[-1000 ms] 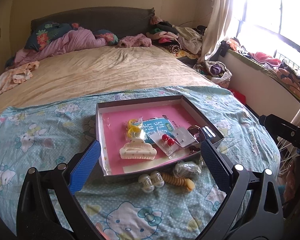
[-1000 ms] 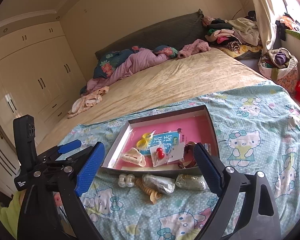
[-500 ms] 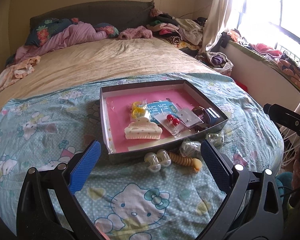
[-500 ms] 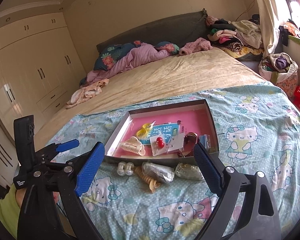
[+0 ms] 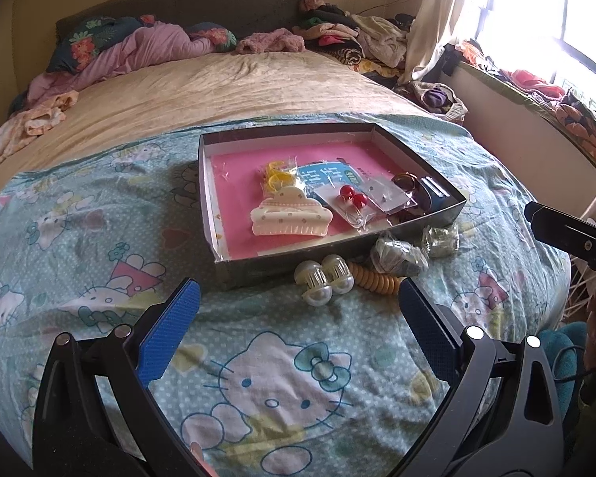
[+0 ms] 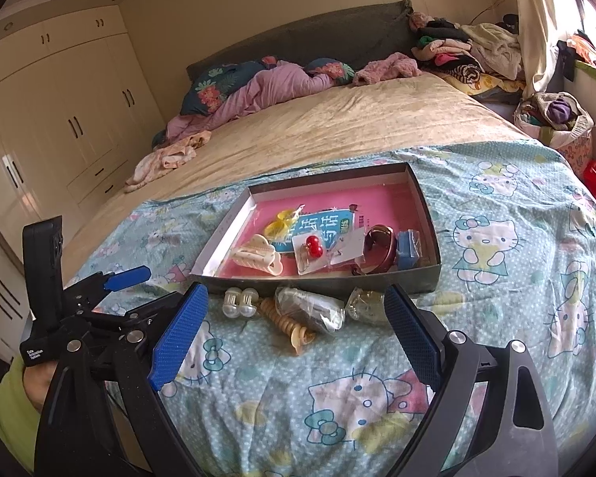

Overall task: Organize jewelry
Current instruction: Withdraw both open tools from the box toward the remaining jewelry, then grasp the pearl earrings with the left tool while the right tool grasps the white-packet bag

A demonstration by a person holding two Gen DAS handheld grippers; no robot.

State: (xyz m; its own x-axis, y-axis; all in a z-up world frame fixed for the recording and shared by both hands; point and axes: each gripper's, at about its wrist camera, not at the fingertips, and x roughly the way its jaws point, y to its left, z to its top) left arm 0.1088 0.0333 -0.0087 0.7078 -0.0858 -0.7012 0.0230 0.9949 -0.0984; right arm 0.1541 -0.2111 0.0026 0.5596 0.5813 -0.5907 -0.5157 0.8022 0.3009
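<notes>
Jewelry box [image 5: 417, 163] open on bed; trinkets [image 5: 324, 278] beside.

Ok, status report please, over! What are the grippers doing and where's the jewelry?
Left gripper open, empty. Right gripper open, empty. Box holds hair claw, red earrings. Pearl clips, bagged pieces on bedspread beside box. Nothing blocking.

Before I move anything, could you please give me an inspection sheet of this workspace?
Surface: Hello Kitty blanket over the bed.
Job's things: tray holds a cream hair claw, red bead earrings, a bangle; pearl clips, spiral hair tie and two wrapped bundles lie outside it.
Clutter: clothes pile.
Grippers: left tool and right tool open, empty.
Cables: nothing seen.
Surroundings: wardrobe, window.
</notes>
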